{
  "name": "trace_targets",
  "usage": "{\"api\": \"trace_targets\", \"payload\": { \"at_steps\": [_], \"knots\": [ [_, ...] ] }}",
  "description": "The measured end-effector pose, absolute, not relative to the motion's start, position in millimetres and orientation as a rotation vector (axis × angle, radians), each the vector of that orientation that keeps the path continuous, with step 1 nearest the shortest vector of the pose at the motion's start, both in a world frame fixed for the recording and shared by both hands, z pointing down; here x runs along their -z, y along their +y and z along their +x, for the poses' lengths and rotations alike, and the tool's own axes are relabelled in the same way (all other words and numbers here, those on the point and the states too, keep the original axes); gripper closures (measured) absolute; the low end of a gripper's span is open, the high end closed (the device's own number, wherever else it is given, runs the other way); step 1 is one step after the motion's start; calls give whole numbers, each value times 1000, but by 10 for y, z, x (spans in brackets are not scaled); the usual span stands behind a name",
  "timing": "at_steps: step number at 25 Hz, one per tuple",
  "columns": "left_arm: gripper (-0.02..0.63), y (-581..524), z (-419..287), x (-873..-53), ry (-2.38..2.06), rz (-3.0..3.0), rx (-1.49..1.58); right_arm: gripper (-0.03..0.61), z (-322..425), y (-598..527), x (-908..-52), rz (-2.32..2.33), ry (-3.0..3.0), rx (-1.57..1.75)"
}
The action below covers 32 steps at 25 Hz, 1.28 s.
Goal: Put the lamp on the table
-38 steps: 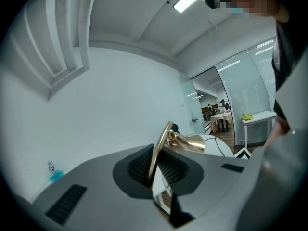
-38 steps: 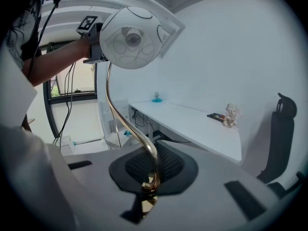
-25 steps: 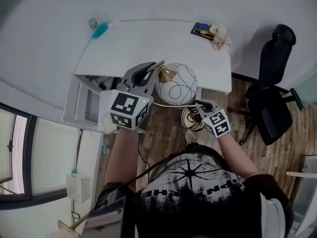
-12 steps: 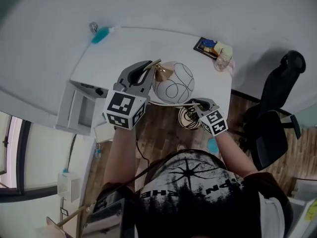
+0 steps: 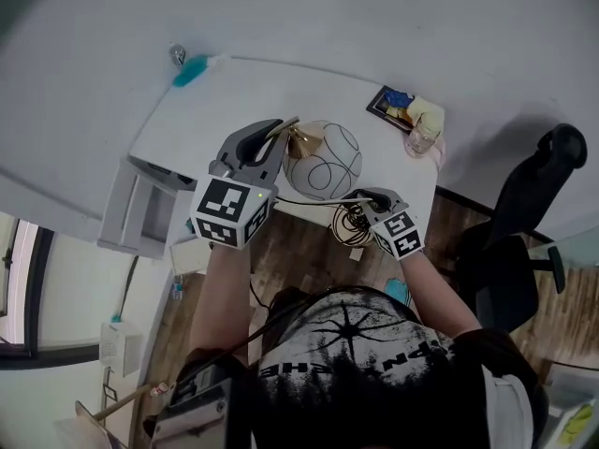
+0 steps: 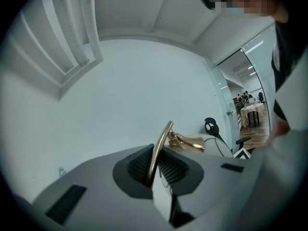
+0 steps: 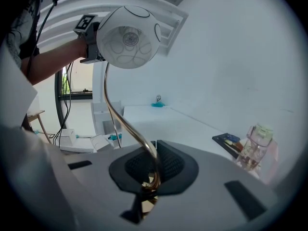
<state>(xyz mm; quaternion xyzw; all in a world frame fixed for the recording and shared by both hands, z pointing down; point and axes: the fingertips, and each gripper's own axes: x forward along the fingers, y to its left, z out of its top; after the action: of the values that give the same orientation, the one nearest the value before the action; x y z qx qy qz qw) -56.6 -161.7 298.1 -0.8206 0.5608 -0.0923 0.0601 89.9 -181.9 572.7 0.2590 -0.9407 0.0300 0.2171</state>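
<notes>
The lamp has a white globe shade with thin black lines and a curved gold stem. It hangs over the near edge of the white table. My left gripper is shut on the gold stem just below the shade's gold fitting. To the right, my right gripper is shut on the stem's lower end, with the globe shade high above it. A coiled cord dangles under the right gripper.
A dark tray with small items and a clear cup sit at the table's right end; a teal object lies at its far left. A white drawer unit stands left, and a black office chair right, on wood floor.
Both grippers have carried the lamp a little farther over the table's near edge. Neither grip has changed.
</notes>
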Motion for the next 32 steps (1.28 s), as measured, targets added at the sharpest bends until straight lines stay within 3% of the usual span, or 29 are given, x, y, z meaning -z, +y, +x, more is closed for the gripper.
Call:
{"api": "trace_targets", "payload": {
  "at_steps": [15, 32],
  "knots": [
    [584, -2200, -868, -3055, 1655, -2515, 268, 558, 626, -2311, -5791, 746, -2586, -98],
    [584, -3795, -1554, -2984, 1383, -2666, 300, 558, -167, -3500, -5765, 974, -2516, -239]
  ]
}}
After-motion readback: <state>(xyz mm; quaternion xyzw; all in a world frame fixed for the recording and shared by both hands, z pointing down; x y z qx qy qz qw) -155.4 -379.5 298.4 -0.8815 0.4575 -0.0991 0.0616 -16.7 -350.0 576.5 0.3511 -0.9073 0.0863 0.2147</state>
